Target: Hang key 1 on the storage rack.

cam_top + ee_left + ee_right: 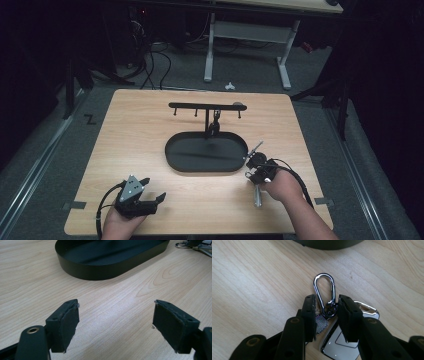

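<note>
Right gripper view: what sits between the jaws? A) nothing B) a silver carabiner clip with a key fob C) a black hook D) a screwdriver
B: the right gripper has its jaws on either side of the lower end of the silver carabiner clip, which lies on the wooden table with a chrome-edged key fob attached below it; whether the pads press on it is not clear.
</note>
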Available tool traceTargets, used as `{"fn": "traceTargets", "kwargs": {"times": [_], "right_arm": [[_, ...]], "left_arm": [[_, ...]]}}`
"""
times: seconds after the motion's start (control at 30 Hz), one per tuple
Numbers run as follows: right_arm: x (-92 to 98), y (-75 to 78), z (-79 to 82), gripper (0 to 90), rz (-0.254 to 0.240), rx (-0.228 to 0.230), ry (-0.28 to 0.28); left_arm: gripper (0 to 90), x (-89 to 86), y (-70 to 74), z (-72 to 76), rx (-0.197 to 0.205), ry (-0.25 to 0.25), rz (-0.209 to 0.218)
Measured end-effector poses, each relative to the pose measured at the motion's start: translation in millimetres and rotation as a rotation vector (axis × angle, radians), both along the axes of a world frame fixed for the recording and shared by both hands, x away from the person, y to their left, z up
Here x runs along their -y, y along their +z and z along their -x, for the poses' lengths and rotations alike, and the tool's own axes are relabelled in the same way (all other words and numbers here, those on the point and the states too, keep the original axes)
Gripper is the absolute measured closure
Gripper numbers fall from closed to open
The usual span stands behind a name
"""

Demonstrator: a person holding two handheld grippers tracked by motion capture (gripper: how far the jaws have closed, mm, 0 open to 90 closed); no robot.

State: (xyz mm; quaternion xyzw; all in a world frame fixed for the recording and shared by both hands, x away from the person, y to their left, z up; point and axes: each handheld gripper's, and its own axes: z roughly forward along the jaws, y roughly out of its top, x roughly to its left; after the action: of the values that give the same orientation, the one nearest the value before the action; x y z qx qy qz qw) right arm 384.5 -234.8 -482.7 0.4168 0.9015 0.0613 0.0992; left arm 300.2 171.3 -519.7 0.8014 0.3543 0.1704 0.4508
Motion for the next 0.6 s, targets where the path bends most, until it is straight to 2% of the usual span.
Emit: {"fn": "traceTargets", "kwargs": {"times": [0.1, 0.23, 0.33, 0.4, 0.47, 0.6], "right_arm": [[-3.2, -0.3, 1.4, 65.9, 0.015, 0.029, 0.035], [-4.1, 3.9, -2.5, 65.0, -0.021, 0.042, 0.029], [-4.2, 2.5, -6.2, 64.5, 0.001, 0.028, 0.036], [-3.7, -1.2, -7.9, 63.6, 0.013, 0.003, 0.027], [-3.2, -5.9, -8.8, 66.7, 0.027, -0.031, 0.040], [-1.8, -6.1, -6.0, 69.9, 0.003, -0.026, 0.030]], "left_arm": [[21.5, 0.1, 0.0, 0.5, 0.000, 0.000, 0.000], [21.5, -0.5, -0.3, 0.2, -0.002, 0.002, -0.002], [21.5, -0.2, -0.5, 0.0, -0.003, 0.001, -0.003], [21.5, -0.4, -0.4, 0.2, -0.003, 0.001, -0.003], [21.5, -1.0, -0.1, 0.1, -0.001, 0.002, -0.002], [21.5, -1.6, 0.3, 0.1, -0.002, 0.000, 0.001]]}}
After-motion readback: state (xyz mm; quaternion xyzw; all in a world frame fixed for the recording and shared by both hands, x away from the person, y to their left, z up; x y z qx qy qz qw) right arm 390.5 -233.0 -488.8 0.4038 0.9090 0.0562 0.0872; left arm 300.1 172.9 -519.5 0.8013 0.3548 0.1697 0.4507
